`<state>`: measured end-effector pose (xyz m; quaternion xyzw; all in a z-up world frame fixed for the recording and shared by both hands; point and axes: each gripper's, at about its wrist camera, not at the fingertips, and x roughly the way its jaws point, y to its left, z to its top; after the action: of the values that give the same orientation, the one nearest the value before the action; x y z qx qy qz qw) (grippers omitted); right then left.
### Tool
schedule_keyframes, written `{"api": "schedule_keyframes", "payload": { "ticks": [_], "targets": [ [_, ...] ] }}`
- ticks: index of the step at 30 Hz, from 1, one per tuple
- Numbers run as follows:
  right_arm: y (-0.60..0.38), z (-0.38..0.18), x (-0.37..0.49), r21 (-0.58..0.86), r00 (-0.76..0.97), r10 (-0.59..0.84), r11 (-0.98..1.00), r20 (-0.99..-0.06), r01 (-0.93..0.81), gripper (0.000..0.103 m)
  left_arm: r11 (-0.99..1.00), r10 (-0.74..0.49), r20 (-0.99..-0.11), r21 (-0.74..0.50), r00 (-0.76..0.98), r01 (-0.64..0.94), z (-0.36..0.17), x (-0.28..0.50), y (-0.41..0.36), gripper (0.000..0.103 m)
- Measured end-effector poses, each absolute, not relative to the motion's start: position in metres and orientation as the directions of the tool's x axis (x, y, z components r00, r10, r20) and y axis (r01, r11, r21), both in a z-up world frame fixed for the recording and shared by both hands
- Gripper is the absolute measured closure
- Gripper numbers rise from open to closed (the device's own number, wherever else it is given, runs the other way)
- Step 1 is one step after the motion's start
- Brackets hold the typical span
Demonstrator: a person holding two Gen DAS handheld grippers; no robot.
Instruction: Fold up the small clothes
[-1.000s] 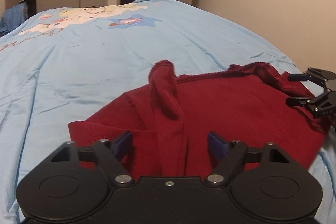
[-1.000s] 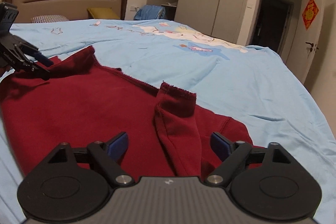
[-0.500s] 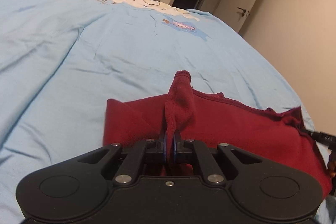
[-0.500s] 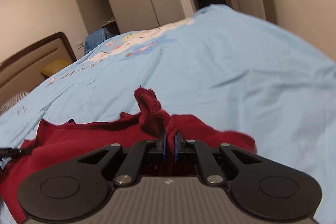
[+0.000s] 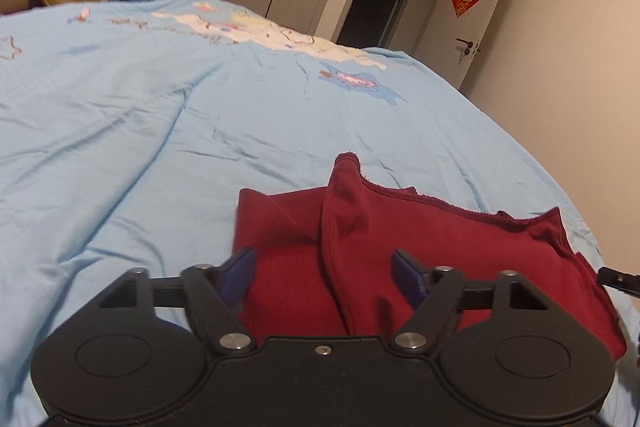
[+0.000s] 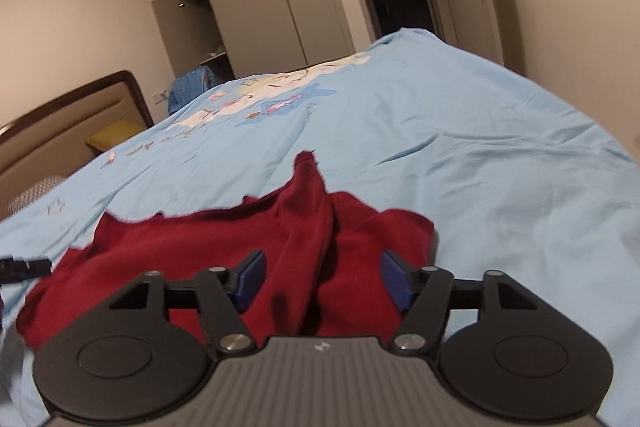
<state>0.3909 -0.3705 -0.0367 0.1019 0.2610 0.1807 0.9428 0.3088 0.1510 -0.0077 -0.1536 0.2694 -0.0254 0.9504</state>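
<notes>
Looking along my left gripper (image 5: 324, 273), I read both blue pads (image 5: 240, 273) spread wide, released, with a raised ridge of the dark red garment (image 5: 460, 251) standing between them and touching neither. My right gripper (image 6: 322, 281) is likewise spread and released, its blue pads (image 6: 250, 279) flanking a similar upright fold of the garment without contact. The garment lies partly folded on the light blue bedspread (image 5: 160, 131), near the bed's edge closest to me. Beyond it, the bedspread carries a cartoon print (image 6: 256, 99). Farther out, a wardrobe (image 6: 256, 15) stands with one door open; its contents are too small to identify.
</notes>
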Motion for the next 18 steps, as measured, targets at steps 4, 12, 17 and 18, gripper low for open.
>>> {"api": "schedule_keyframes", "payload": {
  "ticks": [4,12,17,18],
  "targets": [
    [-0.355,-0.04,0.343,0.175,0.813,0.352,0.936,-0.463,-0.306,0.022,0.97,-0.079,-0.501,-0.239,0.862,-0.05,-0.009,0.274,0.137,0.011],
    [-0.343,-0.071,0.299,0.041,0.872,0.131,0.991,-0.471,-0.127,0.005,0.968,0.009,-0.515,-0.211,0.857,-0.137,-0.042,0.236,0.125,0.005],
    [-0.353,-0.086,0.297,0.132,0.875,0.114,0.99,-0.47,-0.058,0.001,0.977,0.041,-0.458,-0.168,0.888,-0.132,-0.056,0.226,0.117,0.001],
    [-0.35,-0.087,0.296,0.115,0.877,0.103,0.992,-0.469,-0.056,0.001,0.978,0.046,-0.448,-0.161,0.893,-0.131,-0.059,0.224,0.116,0.001]
  ]
}}
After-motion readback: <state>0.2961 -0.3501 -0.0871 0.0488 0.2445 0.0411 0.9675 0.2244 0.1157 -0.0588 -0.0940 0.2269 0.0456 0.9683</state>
